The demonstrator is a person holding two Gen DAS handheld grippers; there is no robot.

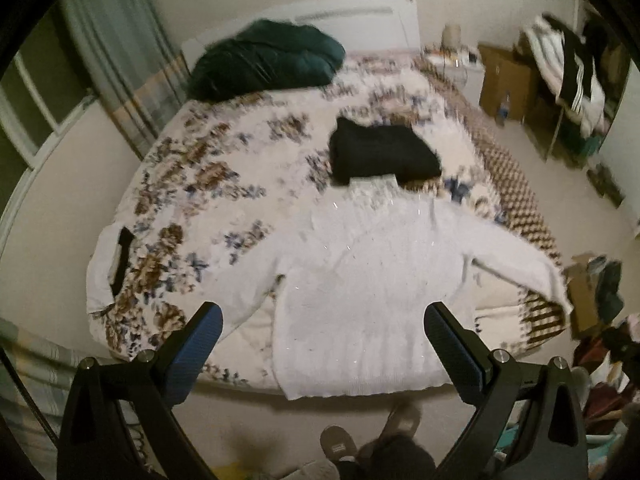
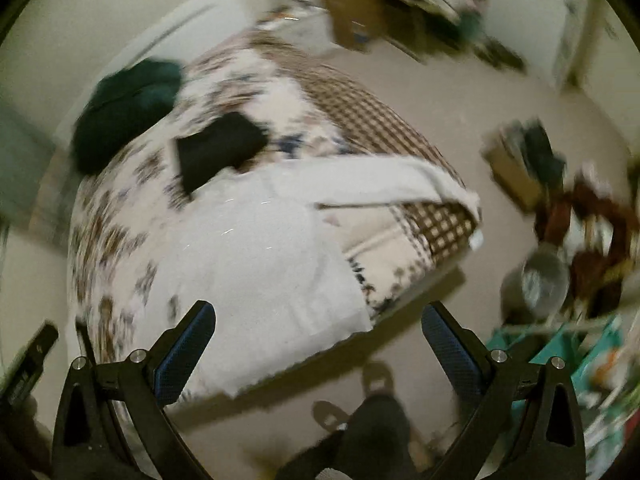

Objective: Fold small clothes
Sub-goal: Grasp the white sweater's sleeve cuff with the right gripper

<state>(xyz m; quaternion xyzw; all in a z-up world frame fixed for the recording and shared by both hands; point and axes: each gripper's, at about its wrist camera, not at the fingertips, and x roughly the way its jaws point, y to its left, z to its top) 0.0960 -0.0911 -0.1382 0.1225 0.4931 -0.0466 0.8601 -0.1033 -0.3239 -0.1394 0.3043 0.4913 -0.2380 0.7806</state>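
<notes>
left gripper (image 1: 322, 322): jaws wide apart, nothing between them
right gripper (image 2: 318, 320): jaws wide apart, nothing between them

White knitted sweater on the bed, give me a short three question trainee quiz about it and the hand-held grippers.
1. True or false: the white knitted sweater lies spread flat with its sleeves out.
2. Which item lies just beyond its collar? A) folded black garment B) dark green quilted bundle C) red towel
3. Fill in: both the left hand-held gripper and the right hand-held gripper are ____ and hold nothing.

Key: 1 true; 2 A; 3 open.
</notes>
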